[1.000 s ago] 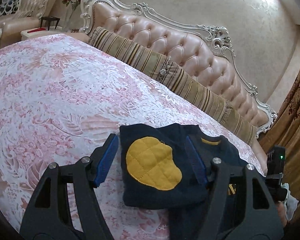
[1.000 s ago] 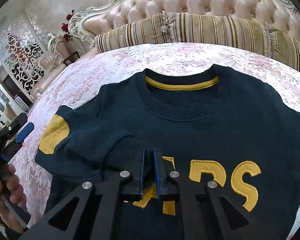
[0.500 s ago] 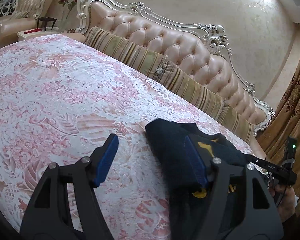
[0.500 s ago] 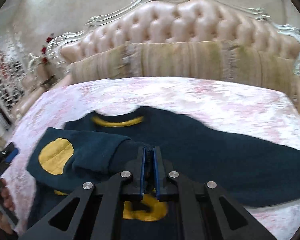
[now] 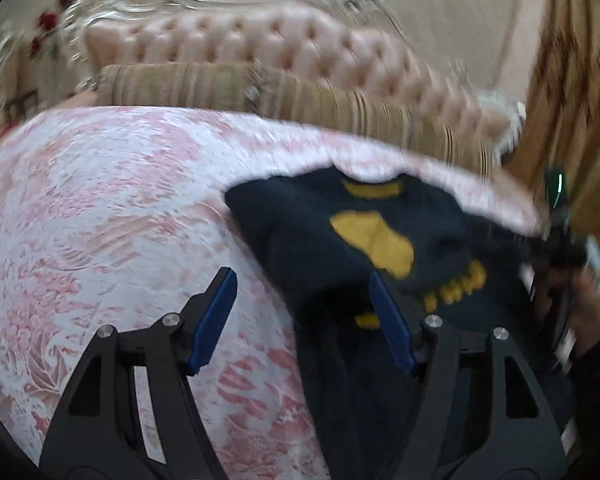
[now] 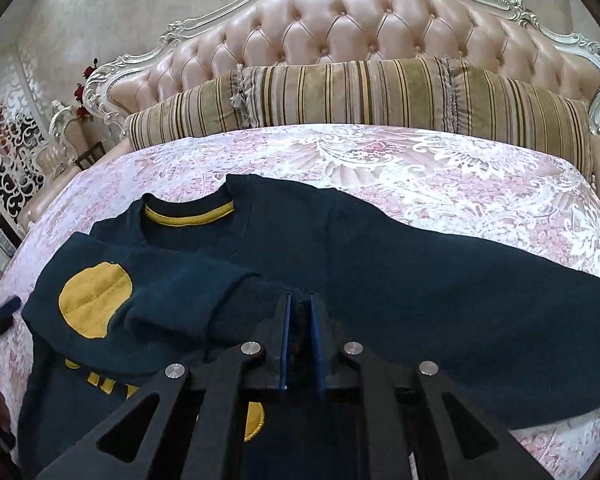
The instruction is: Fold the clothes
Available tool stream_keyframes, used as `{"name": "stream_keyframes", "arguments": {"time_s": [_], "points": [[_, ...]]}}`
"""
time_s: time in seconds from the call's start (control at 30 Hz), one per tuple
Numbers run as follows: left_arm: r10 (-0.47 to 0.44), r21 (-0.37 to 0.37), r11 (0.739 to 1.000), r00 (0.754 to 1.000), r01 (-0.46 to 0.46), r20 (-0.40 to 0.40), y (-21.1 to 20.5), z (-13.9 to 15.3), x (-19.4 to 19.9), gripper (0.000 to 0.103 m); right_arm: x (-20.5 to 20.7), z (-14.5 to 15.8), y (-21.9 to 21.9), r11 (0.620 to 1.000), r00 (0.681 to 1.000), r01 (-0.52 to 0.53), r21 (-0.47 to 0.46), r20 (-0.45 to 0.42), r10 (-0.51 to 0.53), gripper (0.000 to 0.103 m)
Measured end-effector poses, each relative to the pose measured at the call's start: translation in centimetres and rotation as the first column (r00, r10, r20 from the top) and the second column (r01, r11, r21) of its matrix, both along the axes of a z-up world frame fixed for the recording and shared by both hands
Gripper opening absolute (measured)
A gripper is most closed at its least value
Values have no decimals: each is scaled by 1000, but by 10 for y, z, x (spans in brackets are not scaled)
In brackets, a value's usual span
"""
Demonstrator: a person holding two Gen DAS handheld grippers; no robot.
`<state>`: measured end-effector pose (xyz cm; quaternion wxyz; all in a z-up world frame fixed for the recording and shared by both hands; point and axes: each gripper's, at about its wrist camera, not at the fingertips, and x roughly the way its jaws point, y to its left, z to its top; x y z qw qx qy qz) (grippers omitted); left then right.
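1. The left wrist view is smearing with motion blur, so the headboard (image 5: 284,44) and striped bolster (image 5: 204,84) are hard to read there; the right wrist view is staying sharp.
2. The sweater (image 6: 380,272) is lying on the pink bedspread (image 6: 440,168), its lower hem cut off behind the right gripper (image 6: 299,320); the yellow lettering is mostly hiding under the folded sleeve.
3. The collar (image 6: 188,218) is pointing toward the bolster, the body's long axis running from there toward the camera. One sleeve is lying folded across the chest, elbow patch (image 6: 94,306) up; the other is stretching out to the right.
4. The right gripper's jaws have just been parting slightly; whether cloth is still pinched I cannot tell.
5. The left gripper (image 5: 302,316) is standing wide apart, gripping nothing, its right pad over the sweater's edge.
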<state>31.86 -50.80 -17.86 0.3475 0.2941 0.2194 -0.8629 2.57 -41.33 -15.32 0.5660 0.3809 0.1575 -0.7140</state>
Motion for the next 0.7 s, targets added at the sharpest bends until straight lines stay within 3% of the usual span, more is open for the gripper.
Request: {"name": "stream_keyframes", "arguments": {"time_s": [0.1,0.17,0.2,0.33,0.4,0.47,0.57,0.63,0.67,0.7], "points": [[63,-30,998,990,-60,124,-2,-13,-14,70,2,3,3,1000,1000,-7,-13,-14,7,11],[128,7,991,979,-131,161,-10,-21,-14,38,1,6,6,1000,1000,14,-22,-23,-15,9],[141,40,988,979,-148,150,-13,-23,-11,37,0,7,8,999,999,27,-24,-21,-27,9],[169,59,982,974,-179,151,-14,-25,-6,37,2,20,26,998,998,44,-36,-36,-46,9],[171,42,983,970,-181,172,-12,-28,-9,41,-1,21,28,999,998,46,-28,-33,-47,9],[194,24,979,964,-202,182,-12,-29,-5,56,-9,11,22,999,999,46,-1,-14,-46,9],[161,31,985,973,-169,167,-7,-22,2,58,-13,2,18,999,1000,28,39,7,-28,14],[139,21,989,977,-144,160,0,-12,8,58,-17,7,23,999,999,19,44,25,-20,32],[131,10,991,979,-134,157,3,-6,11,59,-19,9,25,999,999,15,46,34,-17,52],[119,3,993,982,-121,144,8,1,17,59,-21,12,31,999,999,9,34,49,-11,60]]}}
